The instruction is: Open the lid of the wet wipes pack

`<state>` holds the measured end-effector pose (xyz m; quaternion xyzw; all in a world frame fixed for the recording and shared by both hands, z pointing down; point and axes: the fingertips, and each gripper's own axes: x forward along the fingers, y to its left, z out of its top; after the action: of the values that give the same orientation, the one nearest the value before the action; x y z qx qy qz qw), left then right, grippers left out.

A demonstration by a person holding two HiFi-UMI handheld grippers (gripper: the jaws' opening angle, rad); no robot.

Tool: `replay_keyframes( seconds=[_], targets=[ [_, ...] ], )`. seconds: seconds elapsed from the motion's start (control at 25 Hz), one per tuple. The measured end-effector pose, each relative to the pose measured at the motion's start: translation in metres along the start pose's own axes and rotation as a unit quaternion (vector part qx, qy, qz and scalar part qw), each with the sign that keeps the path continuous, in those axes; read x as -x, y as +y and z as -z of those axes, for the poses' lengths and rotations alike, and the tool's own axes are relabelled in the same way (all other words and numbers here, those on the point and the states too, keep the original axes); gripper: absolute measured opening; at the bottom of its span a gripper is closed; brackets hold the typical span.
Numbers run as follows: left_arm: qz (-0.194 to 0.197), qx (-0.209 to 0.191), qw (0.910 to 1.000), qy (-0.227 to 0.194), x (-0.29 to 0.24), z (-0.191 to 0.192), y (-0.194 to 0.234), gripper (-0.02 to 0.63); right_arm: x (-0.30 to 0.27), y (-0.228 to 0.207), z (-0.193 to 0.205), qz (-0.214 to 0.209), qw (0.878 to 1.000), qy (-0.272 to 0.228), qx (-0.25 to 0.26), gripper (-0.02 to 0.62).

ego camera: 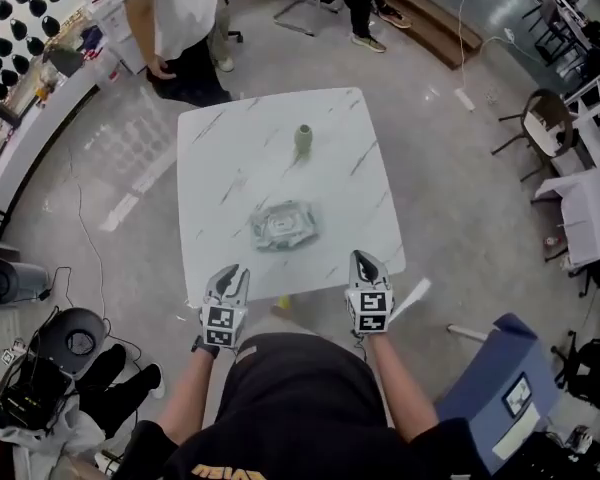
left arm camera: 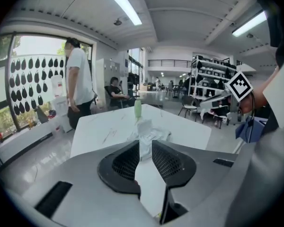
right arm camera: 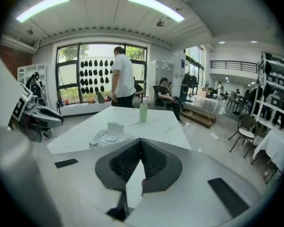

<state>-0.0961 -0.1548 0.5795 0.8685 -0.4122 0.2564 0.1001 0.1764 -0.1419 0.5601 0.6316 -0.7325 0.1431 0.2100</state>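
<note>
The wet wipes pack (ego camera: 283, 225) lies crumpled in the middle of the white marble table (ego camera: 230, 148), with a small white flap standing upright on its top (right arm camera: 115, 127). Both grippers hover at the table's near edge, short of the pack and apart from it. My left gripper (ego camera: 235, 271) has its jaws a little apart with nothing between them (left arm camera: 143, 143); the pack (left arm camera: 146, 129) shows beyond the gap. The right gripper (ego camera: 363, 259) is shut with its tips together and holds nothing (right arm camera: 140, 140); the pack (right arm camera: 106, 137) lies ahead to its left.
A pale green bottle (ego camera: 304, 139) stands upright on the far half of the table. A person in a white shirt (ego camera: 175, 28) stands beyond the far left corner. Chairs (ego camera: 540, 118) and a blue seat (ego camera: 500, 378) are on the right.
</note>
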Motion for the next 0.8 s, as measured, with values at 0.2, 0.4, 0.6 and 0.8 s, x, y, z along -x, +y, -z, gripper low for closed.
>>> replay_keyframes(
  seconds=[0.2,0.4,0.6,0.8],
  targets=[
    [0.017,-0.055,0.9977,-0.037,0.027,-0.038,-0.05,0.049,0.082,-0.013,0.005,0.006,0.999,-0.032,-0.021,0.002],
    [0.014,-0.067,0.9938,-0.087,0.059,-0.079,-0.105,0.018,0.144,-0.03,0.007,0.01,0.997,-0.064,-0.034,0.002],
    [0.014,-0.08,0.9912,-0.104,0.095,-0.094,-0.147,0.018,0.191,-0.036,0.004,0.01,0.995,-0.095,-0.032,0.002],
    [0.02,-0.07,0.9906,-0.116,0.131,-0.097,-0.186,0.018,0.239,-0.027,0.005,0.001,0.991,-0.125,-0.05,0.002]
  ],
)
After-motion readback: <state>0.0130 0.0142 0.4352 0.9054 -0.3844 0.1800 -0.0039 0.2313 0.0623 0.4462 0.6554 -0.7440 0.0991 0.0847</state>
